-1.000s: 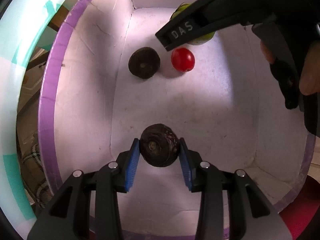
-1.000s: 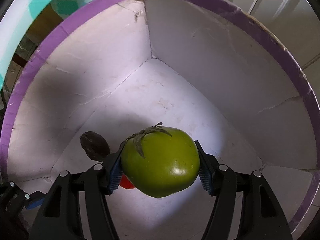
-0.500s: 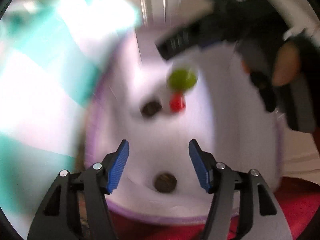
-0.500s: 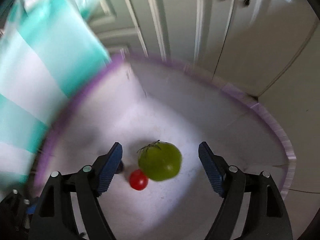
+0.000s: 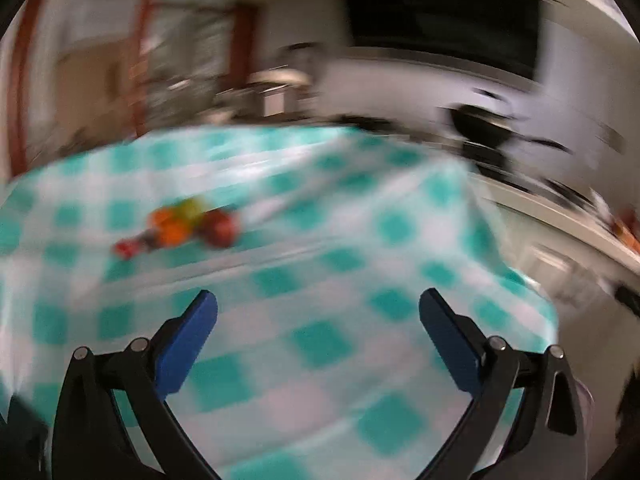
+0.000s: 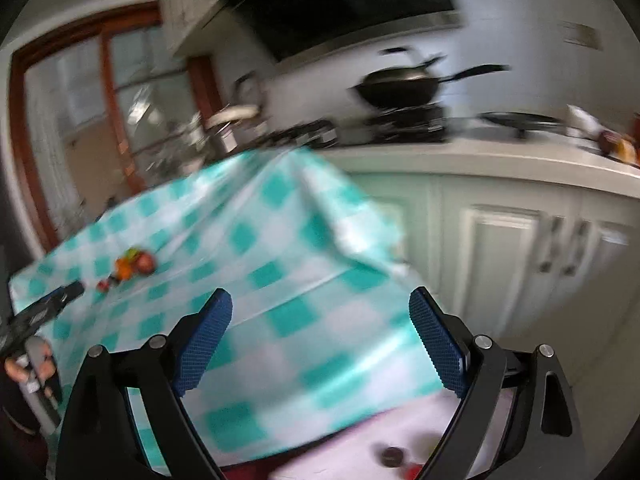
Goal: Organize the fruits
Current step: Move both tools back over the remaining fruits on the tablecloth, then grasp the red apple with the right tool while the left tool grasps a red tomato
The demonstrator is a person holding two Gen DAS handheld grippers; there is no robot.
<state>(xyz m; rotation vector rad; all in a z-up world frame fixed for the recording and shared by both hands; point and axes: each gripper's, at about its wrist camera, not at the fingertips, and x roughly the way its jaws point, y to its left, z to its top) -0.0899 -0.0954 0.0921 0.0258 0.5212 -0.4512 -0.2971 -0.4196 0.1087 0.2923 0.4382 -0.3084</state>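
Both views are motion-blurred. My left gripper (image 5: 318,304) is open and empty above a table with a teal-and-white checked cloth (image 5: 320,340). A small pile of fruit (image 5: 188,226), orange, red and yellow-green, lies on the cloth at the far left. My right gripper (image 6: 320,304) is open and empty over the table's near corner. The same fruit pile (image 6: 130,266) shows far left in the right wrist view. The white box (image 6: 360,444) sits low at the bottom edge, with a dark round fruit (image 6: 391,457) and a bit of red fruit (image 6: 412,470) in it.
A kitchen counter (image 6: 500,156) with white cabinet doors (image 6: 520,248) runs along the right. A black wok (image 6: 400,86) sits on a stove. A wood-framed door (image 6: 100,100) stands at the back left. The other gripper (image 6: 36,316) shows at the left edge.
Both grippers opened, dropping the dark fruit and the green tomato in the box. Both then lifted out of the box and swung up toward the checked table.
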